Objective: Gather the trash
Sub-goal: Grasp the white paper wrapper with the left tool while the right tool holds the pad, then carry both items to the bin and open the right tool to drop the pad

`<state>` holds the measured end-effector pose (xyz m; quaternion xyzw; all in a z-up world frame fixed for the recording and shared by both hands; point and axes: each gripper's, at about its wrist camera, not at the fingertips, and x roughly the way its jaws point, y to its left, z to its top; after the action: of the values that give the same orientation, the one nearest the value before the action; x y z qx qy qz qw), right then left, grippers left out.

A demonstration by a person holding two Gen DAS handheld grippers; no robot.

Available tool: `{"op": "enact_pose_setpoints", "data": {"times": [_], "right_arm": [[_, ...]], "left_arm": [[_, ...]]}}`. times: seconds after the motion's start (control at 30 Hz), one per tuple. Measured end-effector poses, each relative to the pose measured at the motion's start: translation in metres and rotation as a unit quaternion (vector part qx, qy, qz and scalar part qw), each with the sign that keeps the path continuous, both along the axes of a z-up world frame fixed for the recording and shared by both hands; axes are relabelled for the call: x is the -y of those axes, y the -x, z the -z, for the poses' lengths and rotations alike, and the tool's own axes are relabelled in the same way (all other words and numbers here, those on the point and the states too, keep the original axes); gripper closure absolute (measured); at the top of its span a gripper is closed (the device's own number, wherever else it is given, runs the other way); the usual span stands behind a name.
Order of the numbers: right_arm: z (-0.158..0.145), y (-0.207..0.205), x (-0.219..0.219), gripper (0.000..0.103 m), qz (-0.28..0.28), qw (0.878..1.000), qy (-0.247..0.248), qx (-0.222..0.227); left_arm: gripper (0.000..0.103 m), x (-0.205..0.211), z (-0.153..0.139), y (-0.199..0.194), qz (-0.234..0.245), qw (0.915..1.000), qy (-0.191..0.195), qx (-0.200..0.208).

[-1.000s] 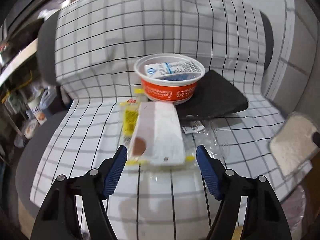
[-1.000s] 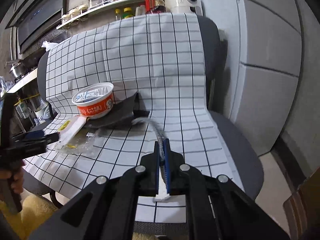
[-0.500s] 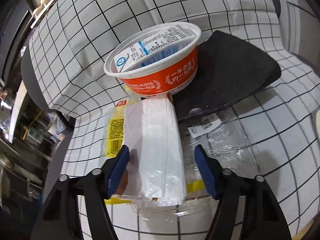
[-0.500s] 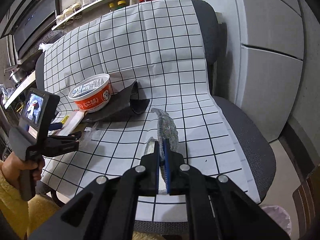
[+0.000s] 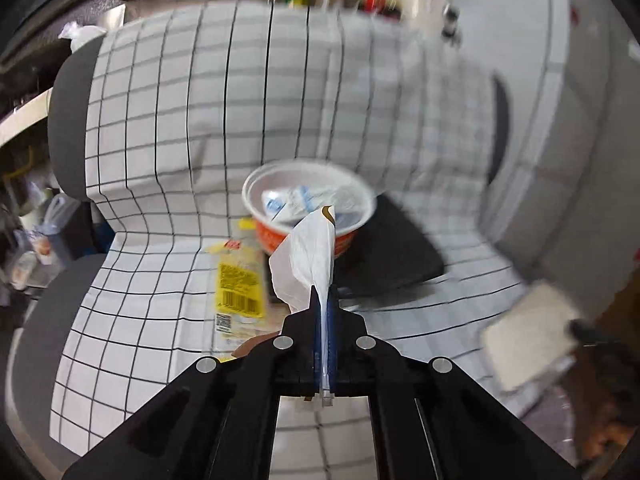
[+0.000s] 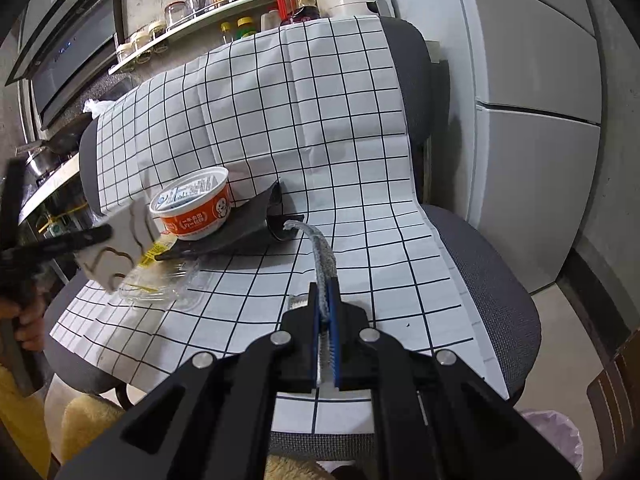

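Left wrist view shows our left claw (image 5: 323, 300) pinching a white wrapper (image 5: 310, 264), lifted above the checked cloth (image 5: 160, 280) on the chair. Left of it a yellow-labelled clear pack (image 5: 238, 284) lies flat; behind it an orange cup (image 5: 308, 208) rests against a black tray (image 5: 392, 256). Rightward, in the right wrist view, our right claw (image 6: 326, 300) is pressed together on a grey scouring pad (image 6: 320, 252), held over the seat.

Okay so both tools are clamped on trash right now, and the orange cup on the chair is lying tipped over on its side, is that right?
Not quite. The orange cup stands upright on the checked cloth, open side up, as the right wrist view shows. The rest holds: the left tool is clamped on a white wrapper, the right tool on a grey strip.
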<state>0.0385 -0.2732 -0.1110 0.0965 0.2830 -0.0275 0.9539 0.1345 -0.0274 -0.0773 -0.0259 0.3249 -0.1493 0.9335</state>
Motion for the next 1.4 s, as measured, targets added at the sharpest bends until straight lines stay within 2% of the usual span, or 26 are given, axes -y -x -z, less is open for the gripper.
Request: {"op": "enact_pose_setpoints", "data": {"times": [0.17,0.23,0.5,0.7,0.83,1.0,1.13,1.17,1.2,1.27,1.4], "right_arm": [[-0.005,0.0,0.002,0.098,-0.001,1.0,-0.02,0.0],[-0.009,0.001,0.002,0.098,-0.004,1.0,-0.029,0.003],[-0.014,0.025,0.019,0.098,0.014,0.999,-0.05,-0.006],[-0.021,0.072,0.048,0.098,0.071,0.997,-0.026,-0.017],[-0.017,0.11,0.07,0.098,0.129,0.991,-0.006,-0.032],[-0.001,0.149,0.103,0.098,0.195,0.979,0.012,-0.063],[0.019,0.17,0.126,0.097,0.225,0.971,-0.012,-0.08],[0.025,0.172,0.133,0.093,0.232,0.969,-0.021,-0.088],[0.029,0.174,0.137,0.08,0.237,0.967,-0.025,-0.093],[0.035,0.177,0.144,0.064,0.248,0.963,-0.035,-0.098],[0.033,0.177,0.146,0.063,0.256,0.962,-0.023,-0.09]], "left_arm": [[0.101,-0.009,-0.021,0.026,0.019,0.9974,0.069,0.002],[0.101,-0.004,-0.022,0.039,0.028,0.9962,0.083,0.004],[0.101,0.059,0.003,0.084,0.085,0.9943,0.065,0.005],[0.101,0.114,0.02,0.097,0.149,0.987,0.06,-0.003],[0.101,0.148,0.024,0.105,0.195,0.9786,0.066,-0.003],[0.101,0.18,0.027,0.114,0.229,0.9711,0.066,-0.009],[0.101,0.195,0.03,0.121,0.242,0.9683,0.061,-0.012],[0.101,0.196,0.031,0.121,0.243,0.968,0.059,-0.013],[0.101,0.199,0.031,0.121,0.245,0.9677,0.057,-0.015],[0.101,0.205,0.032,0.122,0.25,0.9669,0.051,-0.018],[0.101,0.211,0.034,0.125,0.258,0.965,0.044,-0.023]]}}
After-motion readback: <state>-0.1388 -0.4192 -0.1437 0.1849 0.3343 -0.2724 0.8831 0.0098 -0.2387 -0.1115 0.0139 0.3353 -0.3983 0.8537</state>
